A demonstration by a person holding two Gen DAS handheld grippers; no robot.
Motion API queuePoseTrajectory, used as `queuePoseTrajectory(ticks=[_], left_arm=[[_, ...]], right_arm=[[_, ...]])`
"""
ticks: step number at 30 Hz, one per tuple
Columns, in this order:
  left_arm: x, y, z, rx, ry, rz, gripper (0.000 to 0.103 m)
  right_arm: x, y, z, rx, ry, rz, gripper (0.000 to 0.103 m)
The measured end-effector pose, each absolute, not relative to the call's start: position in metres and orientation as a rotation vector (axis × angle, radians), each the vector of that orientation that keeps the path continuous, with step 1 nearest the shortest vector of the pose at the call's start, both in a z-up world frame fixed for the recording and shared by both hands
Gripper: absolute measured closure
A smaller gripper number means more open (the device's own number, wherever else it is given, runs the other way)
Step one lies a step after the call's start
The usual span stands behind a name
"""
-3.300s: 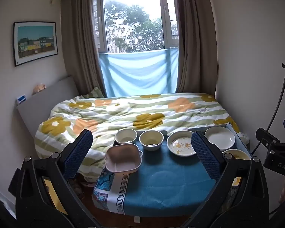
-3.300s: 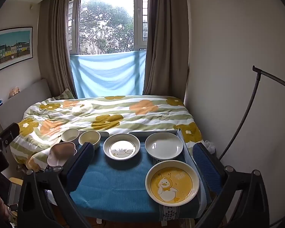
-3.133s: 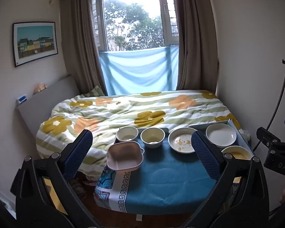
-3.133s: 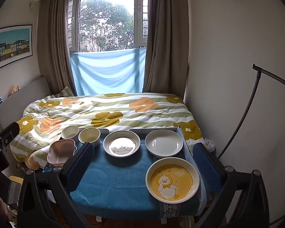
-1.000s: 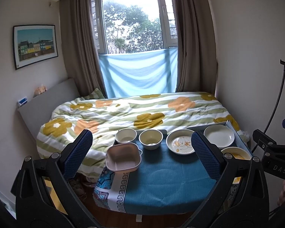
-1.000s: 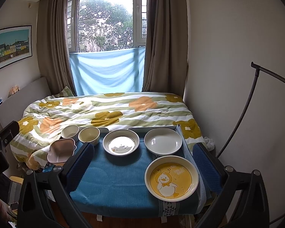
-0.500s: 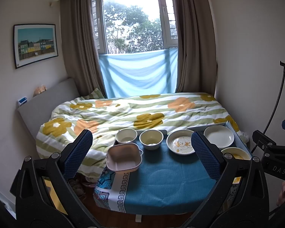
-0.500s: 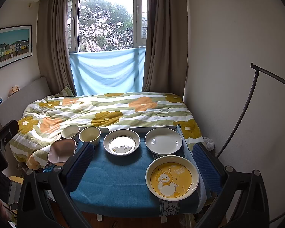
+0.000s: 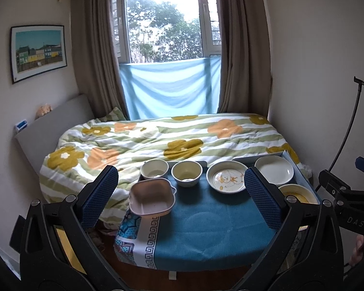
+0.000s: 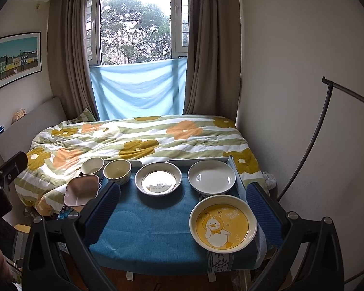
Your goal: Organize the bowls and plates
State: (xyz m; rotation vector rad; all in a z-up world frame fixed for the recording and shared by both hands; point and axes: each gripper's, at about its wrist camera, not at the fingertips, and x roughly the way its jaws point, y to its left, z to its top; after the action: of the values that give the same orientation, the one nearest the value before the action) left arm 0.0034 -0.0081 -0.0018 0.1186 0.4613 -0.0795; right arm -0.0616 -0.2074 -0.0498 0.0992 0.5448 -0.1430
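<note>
I'm getting soft daylight from the window (image 9: 167, 21), blown out white up top; room dim, focus sharp, fisheye bending and blackening the corners.

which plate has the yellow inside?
The round plate with the yellow duck-print centre, nearest the right claw. The other two plates are white inside.

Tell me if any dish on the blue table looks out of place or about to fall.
The pink square dish sits at the left edge of the blue-clothed table, seemingly overhanging it and slightly tilted, so it looks precarious. The other dishes look settled and upright.
</note>
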Motion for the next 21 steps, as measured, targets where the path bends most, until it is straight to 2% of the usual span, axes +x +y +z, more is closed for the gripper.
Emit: queuePoseTrajectory(ticks=[6, 17, 19, 21], left_arm=[[0.031, -0.031, -0.033, 0.127, 0.588, -0.228, 0.000], [0.096, -0.151, -0.136, 0.135, 0.874, -0.410, 0.000], [0.111, -0.169, -0.158, 0.128, 0.938, -0.420, 0.001], [0.126, -0.189, -0.184, 0.133, 0.994, -0.429, 0.001]], right_arm=[[-0.068, -0.236, -0.077, 0.196, 0.619, -0.168, 0.000], [-0.049, -0.363, -0.175, 0.411, 0.833, -0.161, 0.000], [-0.043, -0.387, -0.197, 0.450, 0.873, -0.133, 0.004], [-0.035, -0.407, -0.219, 0.484, 0.923, -0.106, 0.015]])
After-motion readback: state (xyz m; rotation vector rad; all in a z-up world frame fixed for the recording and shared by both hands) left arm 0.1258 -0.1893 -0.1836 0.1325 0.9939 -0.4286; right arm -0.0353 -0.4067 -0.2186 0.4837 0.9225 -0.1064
